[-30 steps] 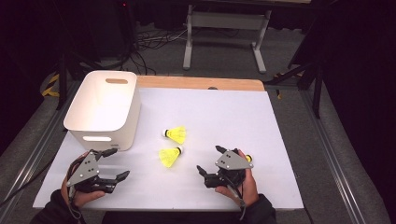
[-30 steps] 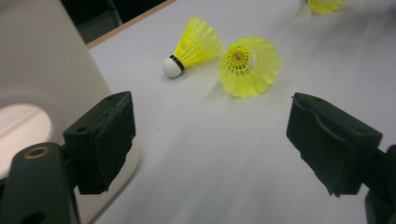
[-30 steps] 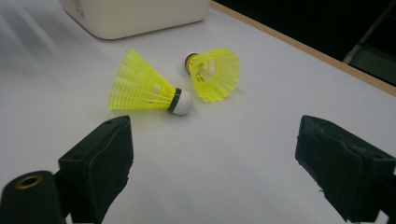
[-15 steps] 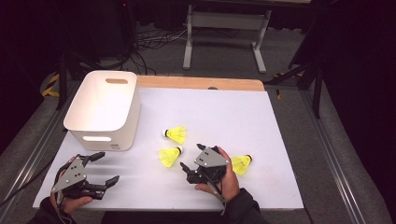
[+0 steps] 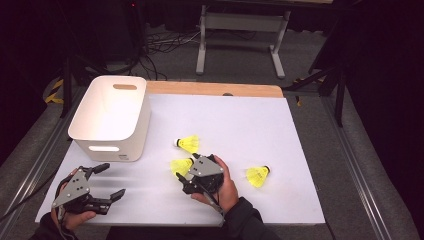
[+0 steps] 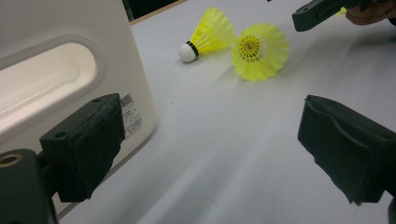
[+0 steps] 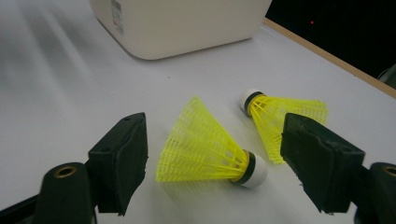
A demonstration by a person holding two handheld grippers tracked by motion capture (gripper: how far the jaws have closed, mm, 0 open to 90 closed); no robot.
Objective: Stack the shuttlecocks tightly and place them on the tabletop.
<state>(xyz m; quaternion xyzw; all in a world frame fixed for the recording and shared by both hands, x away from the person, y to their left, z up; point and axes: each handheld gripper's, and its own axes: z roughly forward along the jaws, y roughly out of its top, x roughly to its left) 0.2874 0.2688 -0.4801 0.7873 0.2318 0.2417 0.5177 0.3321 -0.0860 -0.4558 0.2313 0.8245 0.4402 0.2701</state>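
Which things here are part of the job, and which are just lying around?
In the job: right tongs, closing around the middle shuttlecock; near the white bin, the far shuttlecock and the right-hand shuttlecock.
Lying about: the metal stand, floor cables.

The left hand-held gripper (image 6: 212,154) has its two black jaws spread wide, with nothing but bare white bench (image 6: 224,154) between them. The jaw at the left of the picture sits right up against the white bin (image 6: 60,56); you can see its handle cutout and a small barcode sticker low on the wall. Further out are two yellow shuttlecocks lying on their sides, touching or nearly so. The white-tipped shuttlecock (image 6: 208,35) shows its cork end towards the bin, and the open-skirt shuttlecock (image 6: 260,51) faces the camera with its skirt. The other hand-held gripper (image 6: 322,11) pokes in at the top right, one dark jaw tip just beside that second shuttlecock.
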